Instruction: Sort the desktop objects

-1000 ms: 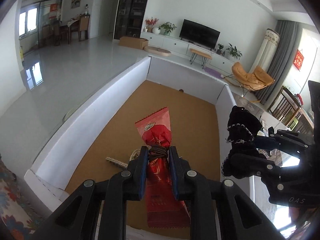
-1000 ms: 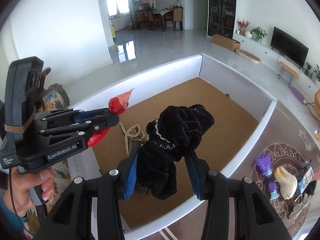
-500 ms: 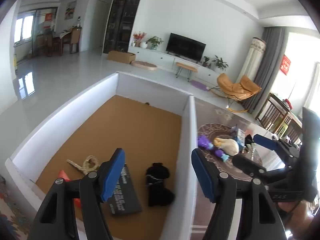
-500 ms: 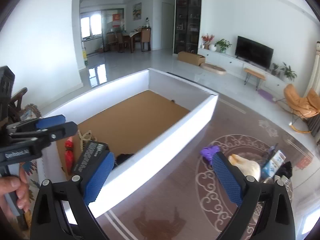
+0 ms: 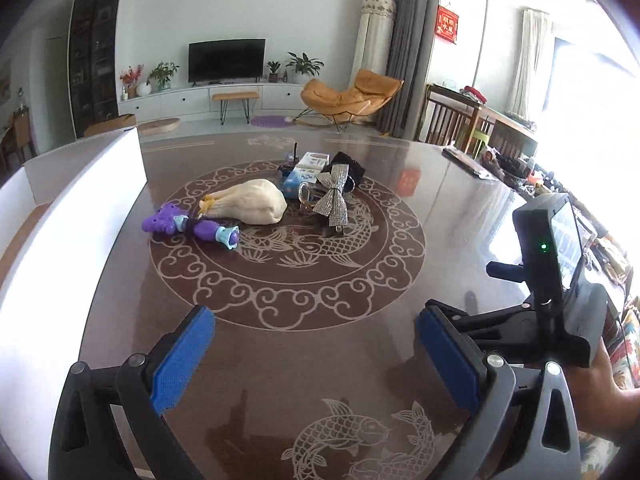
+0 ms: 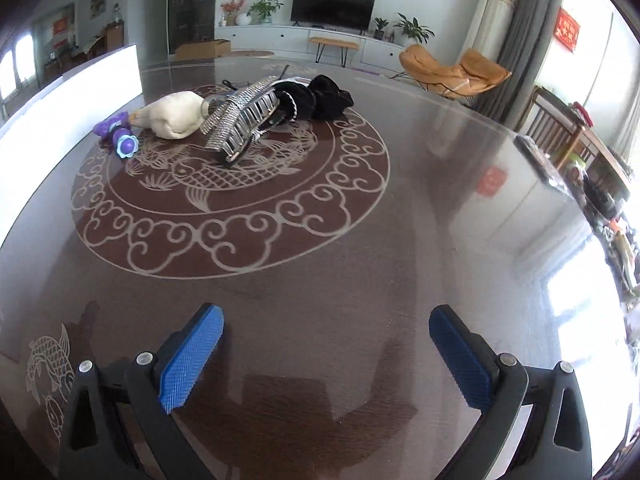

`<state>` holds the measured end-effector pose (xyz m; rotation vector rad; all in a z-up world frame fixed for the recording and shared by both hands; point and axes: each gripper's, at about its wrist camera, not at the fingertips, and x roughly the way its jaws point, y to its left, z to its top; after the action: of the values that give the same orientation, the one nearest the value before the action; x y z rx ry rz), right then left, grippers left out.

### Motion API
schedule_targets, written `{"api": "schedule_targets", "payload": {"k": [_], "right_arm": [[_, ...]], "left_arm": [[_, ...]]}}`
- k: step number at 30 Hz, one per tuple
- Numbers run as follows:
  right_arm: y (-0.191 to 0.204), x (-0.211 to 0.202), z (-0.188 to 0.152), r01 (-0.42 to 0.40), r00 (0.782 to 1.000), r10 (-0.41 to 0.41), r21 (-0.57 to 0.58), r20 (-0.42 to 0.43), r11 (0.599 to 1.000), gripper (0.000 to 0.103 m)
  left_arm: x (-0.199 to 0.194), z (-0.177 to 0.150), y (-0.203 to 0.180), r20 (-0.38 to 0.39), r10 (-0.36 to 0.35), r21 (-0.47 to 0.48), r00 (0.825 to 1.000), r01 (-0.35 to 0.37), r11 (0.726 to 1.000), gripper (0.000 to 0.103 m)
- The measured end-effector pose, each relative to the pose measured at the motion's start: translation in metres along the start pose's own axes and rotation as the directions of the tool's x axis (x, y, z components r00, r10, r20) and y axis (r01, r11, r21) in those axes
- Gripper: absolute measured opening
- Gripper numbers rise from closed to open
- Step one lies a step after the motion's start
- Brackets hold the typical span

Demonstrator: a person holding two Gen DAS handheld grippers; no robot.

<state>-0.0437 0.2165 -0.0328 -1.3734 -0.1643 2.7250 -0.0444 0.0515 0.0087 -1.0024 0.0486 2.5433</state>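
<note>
Left gripper (image 5: pixel 316 356): jaws just opened wide, nothing between | Right gripper (image 6: pixel 326 354): wide, empty | Objects: purple plastic toy (image 5: pixel 188 227), cream cloth pouch (image 5: pixel 250 202), silver sequin bow clip (image 5: pixel 334 196), black fabric scrunchie (image 6: pixel 324 96) clustered mid glass-topped patterned table (image 6: pixel 360 248) | White-walled cardboard box (image 5: pixel 72 216) at left edge

The white box (image 5: pixel 60 216) runs off the left edge, its inside unseen. The blue packet (image 5: pixel 298 176) sits half hidden behind the glittery bow (image 5: pixel 334 196), its print too small to read.
</note>
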Motion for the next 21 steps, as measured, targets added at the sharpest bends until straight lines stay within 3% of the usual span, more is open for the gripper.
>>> {"api": "schedule_targets", "payload": {"k": [3,9,11,21], "right_arm": [[-0.01,0.003,-0.006,-0.038,0.999,0.038,0.072,-0.002,0.997,0.103],[-0.015,0.009,-0.003,-0.081,0.996,0.083,0.108,-0.016,0.991,0.103],[-0.011,0.009,-0.002,-0.079,0.997,0.081,0.107,-0.016,0.991,0.103],[-0.009,0.008,-0.002,-0.078,0.997,0.081,0.107,-0.016,0.991,0.103]], "left_arm": [[0.023,0.001,0.008,-0.037,-0.002,-0.048,0.999,0.001,0.999,0.103],[0.059,-0.01,0.024,-0.116,0.014,-0.108,0.993,-0.026,0.994,0.103],[0.058,-0.011,0.028,-0.102,0.02,-0.129,0.995,-0.033,0.991,0.103],[0.07,-0.015,0.019,-0.161,0.027,-0.091,0.987,-0.042,0.995,0.103]]}}
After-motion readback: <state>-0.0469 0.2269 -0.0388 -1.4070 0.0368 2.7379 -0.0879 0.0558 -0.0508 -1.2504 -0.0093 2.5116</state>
